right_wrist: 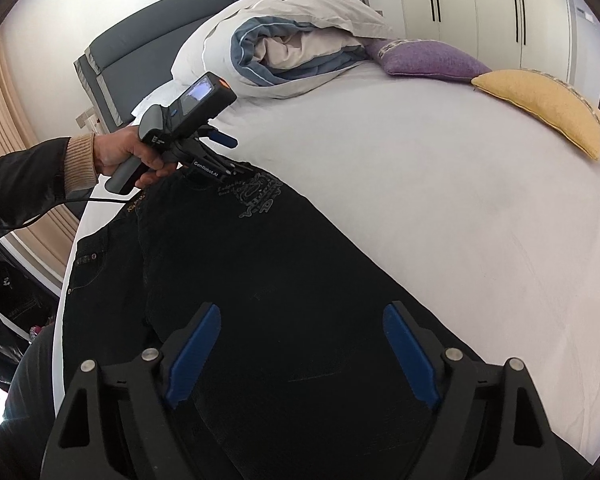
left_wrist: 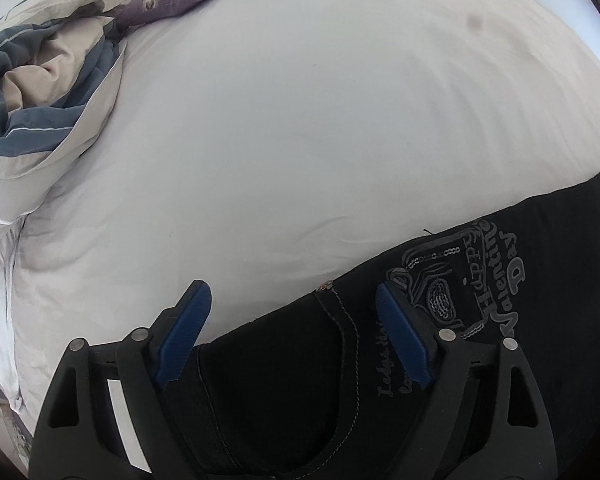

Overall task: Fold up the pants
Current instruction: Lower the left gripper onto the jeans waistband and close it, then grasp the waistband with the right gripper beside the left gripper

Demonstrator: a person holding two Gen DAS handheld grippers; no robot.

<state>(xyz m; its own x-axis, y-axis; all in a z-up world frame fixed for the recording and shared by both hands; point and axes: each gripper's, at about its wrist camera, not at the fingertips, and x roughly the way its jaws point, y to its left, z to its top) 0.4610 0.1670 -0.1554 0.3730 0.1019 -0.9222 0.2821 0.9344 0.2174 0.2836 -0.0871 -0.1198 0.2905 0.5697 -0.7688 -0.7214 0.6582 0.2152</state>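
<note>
Lying flat on the white-sheeted bed (right_wrist: 440, 208), the black embroidered denim pants (right_wrist: 260, 280) sat beneath both tongs, left (left_wrist: 296, 336) and right (right_wrist: 300, 356), spread apart, likely poised to grip.

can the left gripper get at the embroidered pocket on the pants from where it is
Probably yes: the left gripper is open right over the pants, with the embroidered pocket beside its right finger and nothing between.

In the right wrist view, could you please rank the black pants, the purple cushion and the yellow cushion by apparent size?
1. black pants, by far the largest, though nearest the camera.
2-3. yellow cushion and purple cushion look alike; unranked.
</note>
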